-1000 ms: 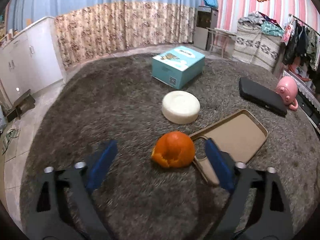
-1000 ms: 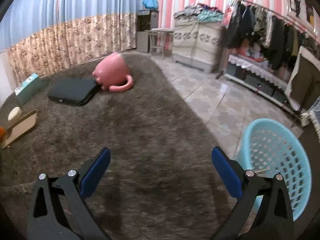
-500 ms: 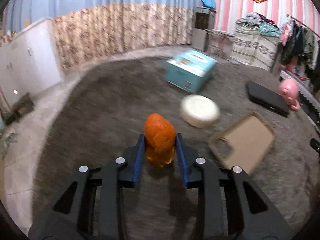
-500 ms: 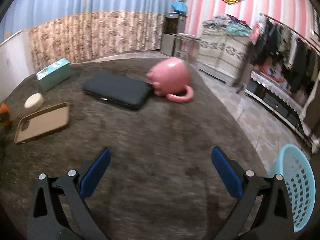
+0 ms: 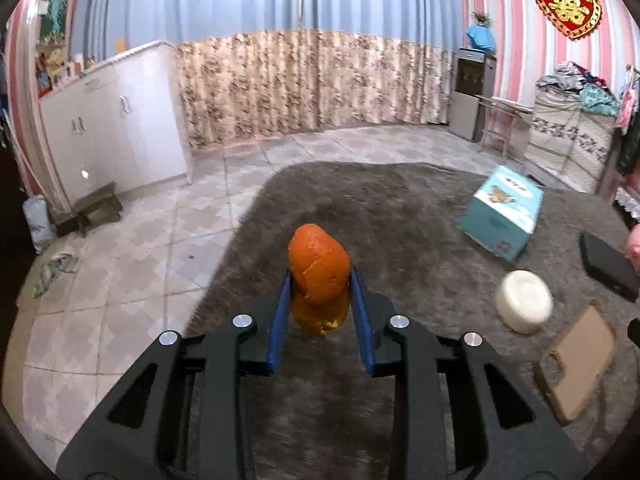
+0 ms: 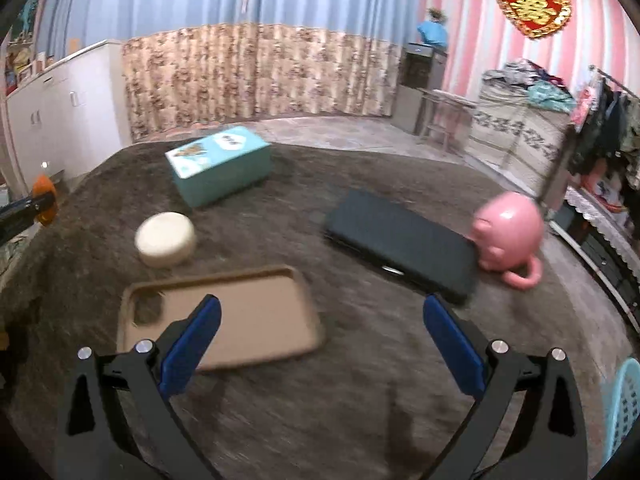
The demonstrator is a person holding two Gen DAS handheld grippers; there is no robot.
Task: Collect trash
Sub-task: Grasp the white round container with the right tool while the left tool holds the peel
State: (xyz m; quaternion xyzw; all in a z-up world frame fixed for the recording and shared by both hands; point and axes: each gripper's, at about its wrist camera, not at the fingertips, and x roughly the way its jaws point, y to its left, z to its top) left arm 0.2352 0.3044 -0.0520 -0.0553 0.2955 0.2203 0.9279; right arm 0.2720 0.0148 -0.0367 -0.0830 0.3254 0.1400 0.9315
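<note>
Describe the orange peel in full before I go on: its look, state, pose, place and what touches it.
The orange peel is a hollow, torn shell of bright orange rind with a dimpled skin, a ragged cracked edge and a paler, yellower inside at the bottom. It stands upright, squeezed narrow, its top bulging above the blue pads of the shut left gripper, which clamp both sides. It hangs above the grey-brown shaggy carpet; nothing else touches it.

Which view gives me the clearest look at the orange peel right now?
The left wrist view: the orange peel sits centre frame, large, pinched by the left gripper. The right wrist view shows it only as a small orange blob at the far left edge.
</note>
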